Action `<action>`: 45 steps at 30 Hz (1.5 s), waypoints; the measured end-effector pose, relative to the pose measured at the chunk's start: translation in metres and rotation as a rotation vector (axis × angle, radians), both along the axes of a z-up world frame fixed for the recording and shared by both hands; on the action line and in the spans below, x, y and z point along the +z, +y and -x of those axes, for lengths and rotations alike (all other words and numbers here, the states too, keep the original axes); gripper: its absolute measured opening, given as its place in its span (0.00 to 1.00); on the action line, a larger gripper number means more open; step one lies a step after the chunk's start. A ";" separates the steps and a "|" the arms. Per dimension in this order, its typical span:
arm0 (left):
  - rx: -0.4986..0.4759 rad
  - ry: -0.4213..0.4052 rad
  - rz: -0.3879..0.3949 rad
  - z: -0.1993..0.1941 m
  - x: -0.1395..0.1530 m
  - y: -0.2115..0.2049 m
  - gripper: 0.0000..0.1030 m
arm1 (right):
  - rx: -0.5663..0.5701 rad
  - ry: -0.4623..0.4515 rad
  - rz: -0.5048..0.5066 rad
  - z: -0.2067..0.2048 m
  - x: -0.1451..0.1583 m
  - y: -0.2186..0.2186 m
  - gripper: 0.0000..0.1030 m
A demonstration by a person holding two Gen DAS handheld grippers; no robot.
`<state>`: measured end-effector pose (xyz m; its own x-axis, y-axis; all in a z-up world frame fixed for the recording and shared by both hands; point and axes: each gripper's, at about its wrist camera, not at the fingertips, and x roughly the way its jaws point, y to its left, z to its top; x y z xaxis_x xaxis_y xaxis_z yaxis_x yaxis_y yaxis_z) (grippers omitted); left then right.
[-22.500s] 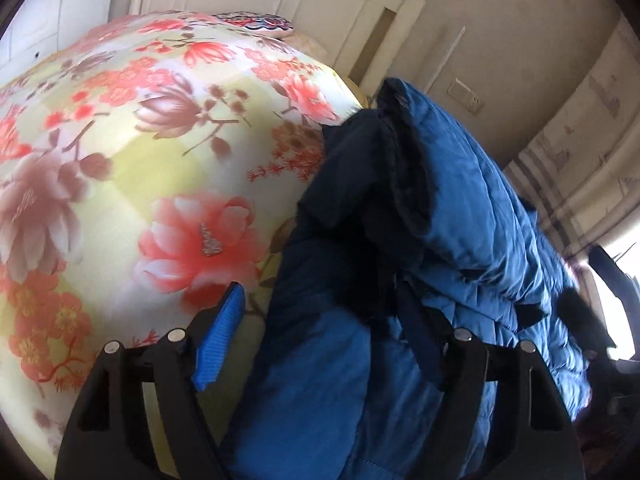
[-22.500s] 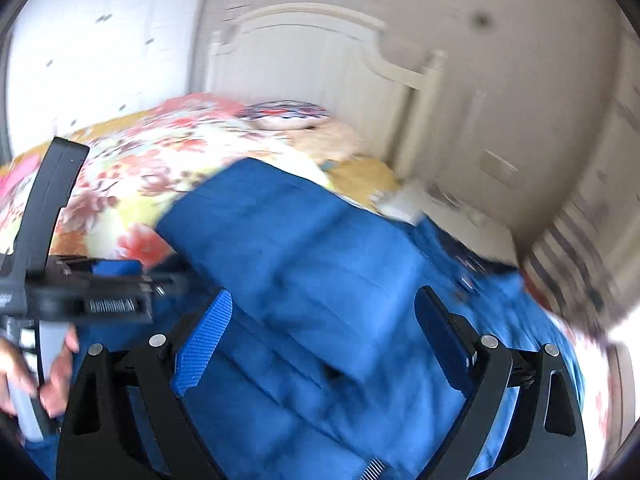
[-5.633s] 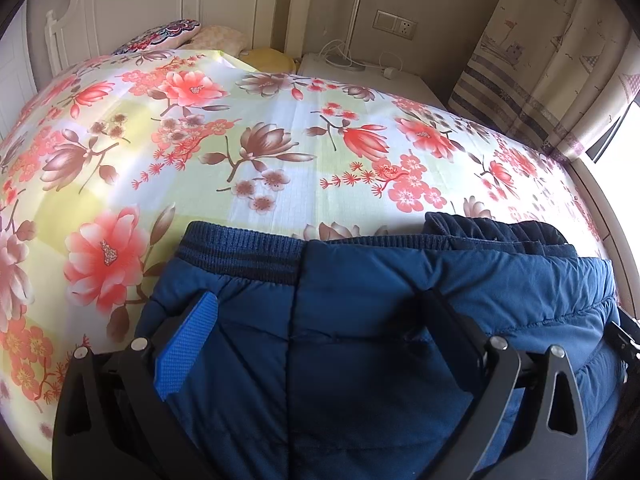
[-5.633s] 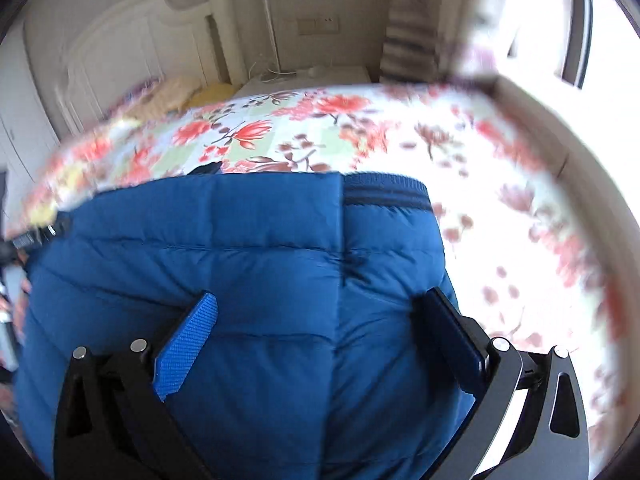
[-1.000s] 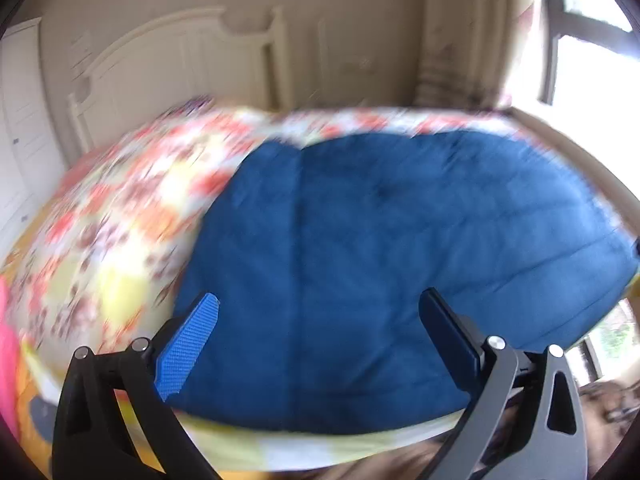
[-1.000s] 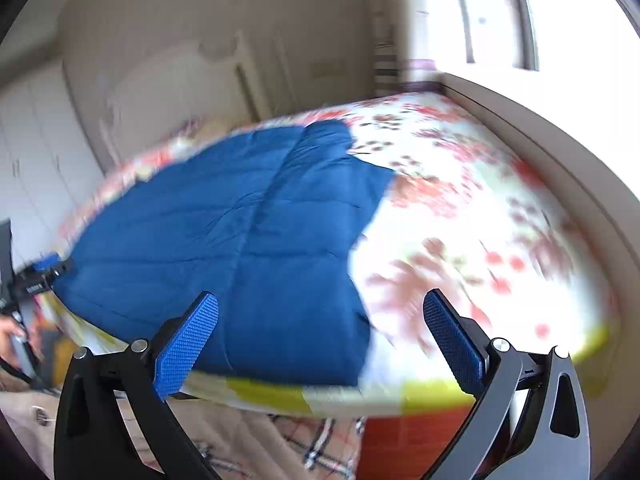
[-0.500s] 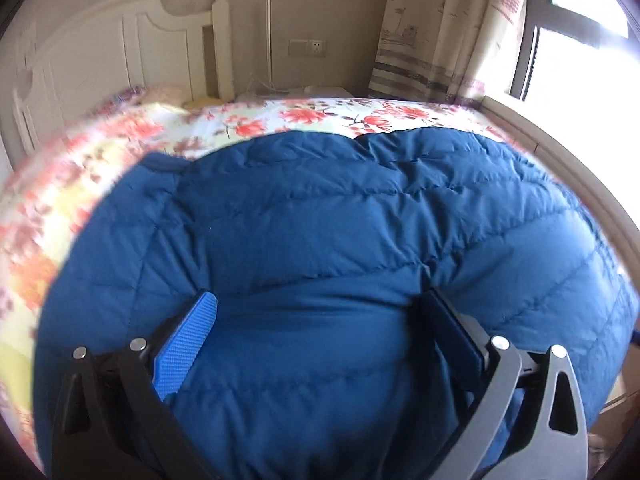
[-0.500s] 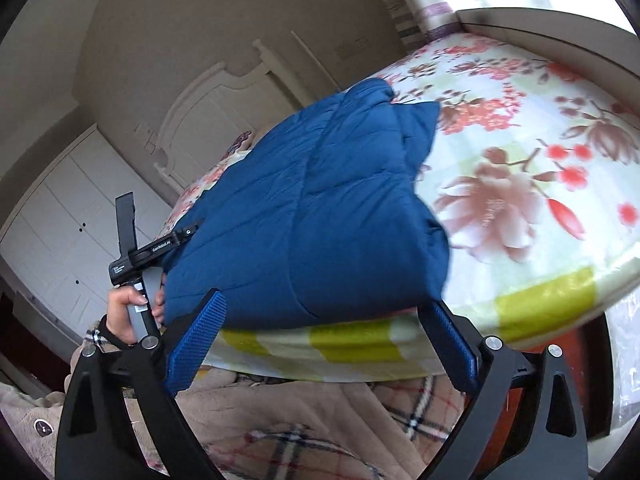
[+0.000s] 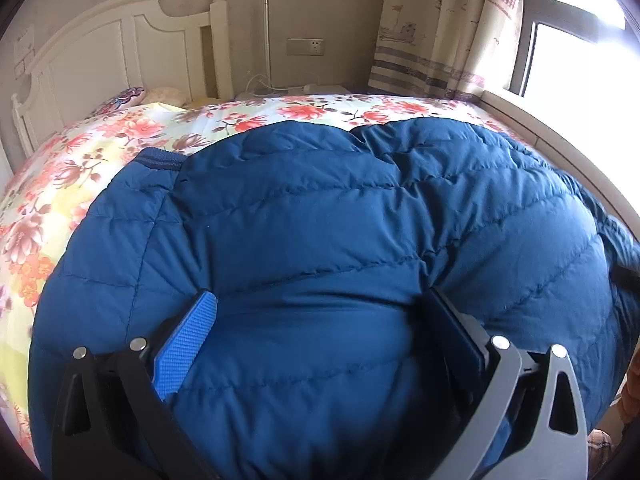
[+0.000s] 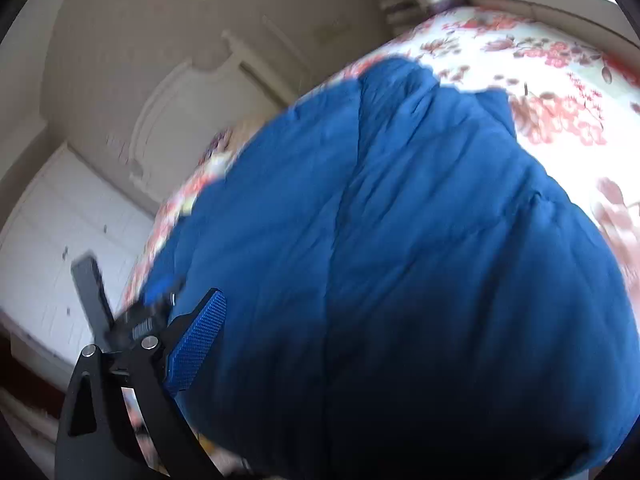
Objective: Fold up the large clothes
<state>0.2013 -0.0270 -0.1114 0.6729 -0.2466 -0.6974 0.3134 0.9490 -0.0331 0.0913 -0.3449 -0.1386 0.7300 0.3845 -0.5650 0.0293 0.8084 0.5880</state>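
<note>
Left gripper: jaws spread wide, bulge of blue down jacket bunched between fingers, both pads against fabric; whether pads squeeze it, cannot tell. Right gripper: jaws have just been closing; only left pad visible, jacket covers other finger; grip cannot be told. Jacket lies folded on floral bedspread, near foot edge. White headboard beyond; curtain at window.
</note>
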 end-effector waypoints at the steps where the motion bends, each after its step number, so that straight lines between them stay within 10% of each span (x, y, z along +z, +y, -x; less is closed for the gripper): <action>1: 0.005 0.011 -0.012 -0.001 0.001 -0.001 0.98 | -0.031 -0.058 0.007 0.004 0.002 -0.001 0.75; 5: -0.011 0.085 -0.026 -0.013 0.016 -0.006 0.98 | -0.058 -0.182 0.078 0.024 0.006 -0.001 0.52; 17: 0.070 0.157 -0.138 -0.102 0.022 -0.054 0.98 | -0.017 -0.344 0.308 0.056 0.048 0.030 0.48; 29: -0.126 -0.067 -0.082 0.123 0.002 -0.007 0.98 | 0.043 -0.407 0.447 0.050 0.081 0.067 0.48; 32: -0.146 0.008 0.036 0.136 0.002 0.038 0.98 | 0.095 -0.481 0.549 0.043 0.106 0.108 0.49; 39: 0.297 -0.156 0.261 0.149 0.047 0.210 0.98 | 0.412 -0.631 0.997 0.019 0.120 0.285 0.49; 43: 0.505 -0.193 0.372 0.165 0.058 0.285 0.98 | 0.771 -0.534 1.463 0.015 0.013 0.401 0.53; 45: 0.518 -0.196 0.370 0.169 0.058 0.293 0.98 | 0.735 -0.622 1.730 0.026 -0.033 0.425 0.58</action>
